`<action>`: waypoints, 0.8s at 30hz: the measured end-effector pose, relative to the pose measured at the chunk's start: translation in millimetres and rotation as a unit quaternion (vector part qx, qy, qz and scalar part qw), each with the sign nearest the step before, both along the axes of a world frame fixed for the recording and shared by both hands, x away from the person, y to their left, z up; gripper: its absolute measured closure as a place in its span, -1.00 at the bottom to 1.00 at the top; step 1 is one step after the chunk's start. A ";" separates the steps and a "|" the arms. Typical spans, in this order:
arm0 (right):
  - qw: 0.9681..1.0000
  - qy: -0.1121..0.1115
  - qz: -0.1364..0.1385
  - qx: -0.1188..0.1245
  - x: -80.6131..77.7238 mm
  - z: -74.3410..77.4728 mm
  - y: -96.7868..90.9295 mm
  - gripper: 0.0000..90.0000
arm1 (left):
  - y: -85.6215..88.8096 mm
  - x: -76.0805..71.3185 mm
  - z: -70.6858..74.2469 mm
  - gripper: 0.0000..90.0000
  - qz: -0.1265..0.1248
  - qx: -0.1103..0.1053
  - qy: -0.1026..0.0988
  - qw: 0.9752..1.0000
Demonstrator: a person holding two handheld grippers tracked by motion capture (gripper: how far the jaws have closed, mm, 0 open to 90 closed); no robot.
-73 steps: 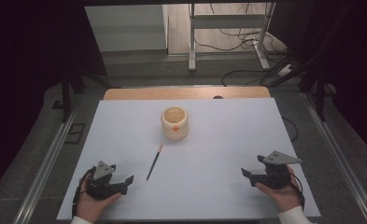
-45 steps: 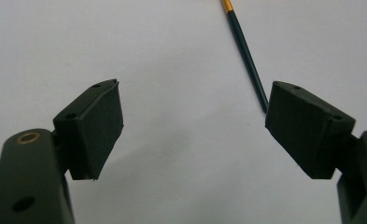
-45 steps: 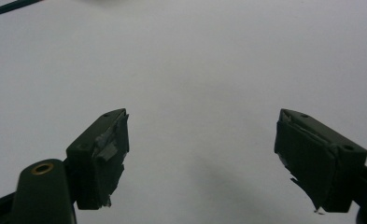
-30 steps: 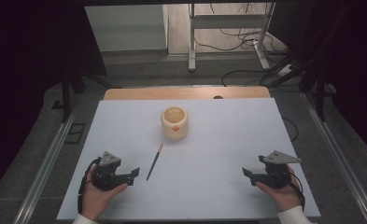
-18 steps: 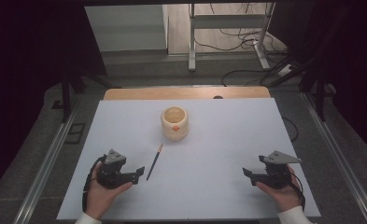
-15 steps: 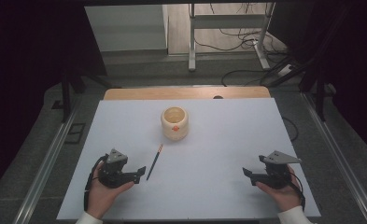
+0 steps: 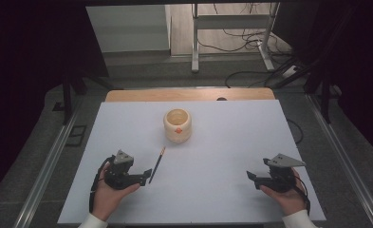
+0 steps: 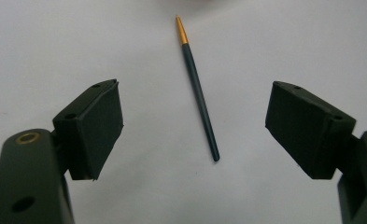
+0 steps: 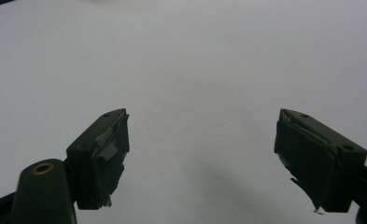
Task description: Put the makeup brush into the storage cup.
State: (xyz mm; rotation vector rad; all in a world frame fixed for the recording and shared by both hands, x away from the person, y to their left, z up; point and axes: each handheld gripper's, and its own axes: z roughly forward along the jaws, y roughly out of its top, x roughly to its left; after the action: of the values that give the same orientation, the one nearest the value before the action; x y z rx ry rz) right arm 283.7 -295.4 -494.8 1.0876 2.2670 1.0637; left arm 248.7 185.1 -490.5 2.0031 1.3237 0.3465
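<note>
Left tool (image 8: 193,135) open, nothing held, thin dark brush (image 8: 197,86) lying flat on white desk (image 7: 222,142) just ahead between its jaws, long axis pointing away toward cream pot (image 7: 177,125); right tool (image 7: 253,176) open, well apart.

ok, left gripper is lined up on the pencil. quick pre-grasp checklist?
1. Left gripper jaws open, nothing between the pads: ok.
2. Pencil lies flat on the white table, its near end between the jaws: ok.
3. Pads touching the pencil: not ok, both stand apart from it.
4. Cup upright, beyond the pencil's gold tip: ok.
5. Right gripper open, off to the side: ok.
</note>
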 end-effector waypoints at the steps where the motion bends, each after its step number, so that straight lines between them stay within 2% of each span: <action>1: 1.000 0.000 0.000 0.000 0.0 0.0 0.0 -0.59 | -0.4 0.4 -0.1 -0.57 0.000 -0.001 0.001 1.000; 24: 1.000 -0.001 -0.003 -0.006 -0.1 -0.5 -0.3 -0.59 | -12.2 14.7 -0.6 -0.57 -0.016 0.009 0.021 1.000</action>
State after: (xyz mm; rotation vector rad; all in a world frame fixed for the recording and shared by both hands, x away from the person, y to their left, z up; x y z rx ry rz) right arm 283.6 -295.7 -495.3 1.0873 2.2646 1.0476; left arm 263.4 172.9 -491.1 2.0540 1.3173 0.3033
